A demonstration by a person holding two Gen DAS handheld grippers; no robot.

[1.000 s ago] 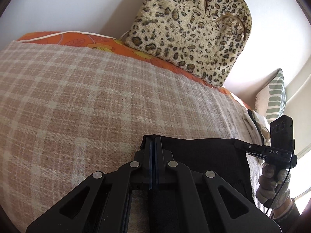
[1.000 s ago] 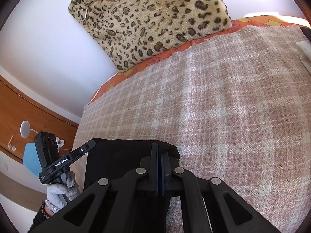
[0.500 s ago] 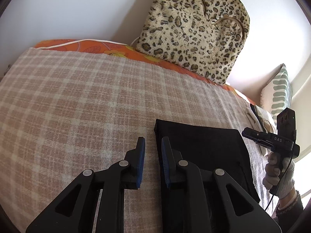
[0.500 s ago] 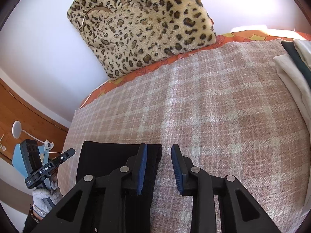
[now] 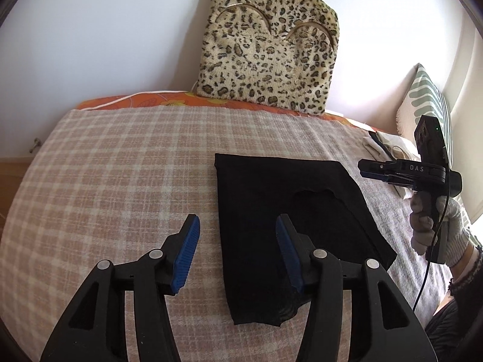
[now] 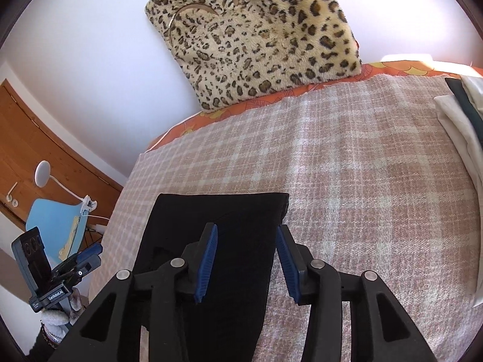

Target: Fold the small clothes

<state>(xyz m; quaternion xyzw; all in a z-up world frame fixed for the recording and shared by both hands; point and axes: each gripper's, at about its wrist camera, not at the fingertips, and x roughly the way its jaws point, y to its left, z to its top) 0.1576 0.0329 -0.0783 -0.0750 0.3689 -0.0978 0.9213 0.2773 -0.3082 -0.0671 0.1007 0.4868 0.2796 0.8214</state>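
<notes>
A black garment (image 5: pixel 289 211) lies folded flat on the pink plaid blanket (image 5: pixel 120 181); it also shows in the right wrist view (image 6: pixel 229 241). My left gripper (image 5: pixel 237 244) is open and empty, raised above the garment's left edge. My right gripper (image 6: pixel 246 256) is open and empty, raised above the garment's right edge. The right gripper also appears in the left wrist view (image 5: pixel 366 170), and the left gripper in the right wrist view (image 6: pixel 90 252).
A leopard-print cushion (image 5: pixel 268 54) leans on the wall at the bed's far side. A pile of light and dark clothes (image 6: pixel 462 120) lies at the right of the bed. A striped pillow (image 5: pixel 428 105) stands behind it. A blue chair (image 6: pixel 51 226) stands beside the bed.
Both grippers were shut on the garment's far edge a second ago. They have let go, opened wide and pulled back and up. The garment now lies flat.
</notes>
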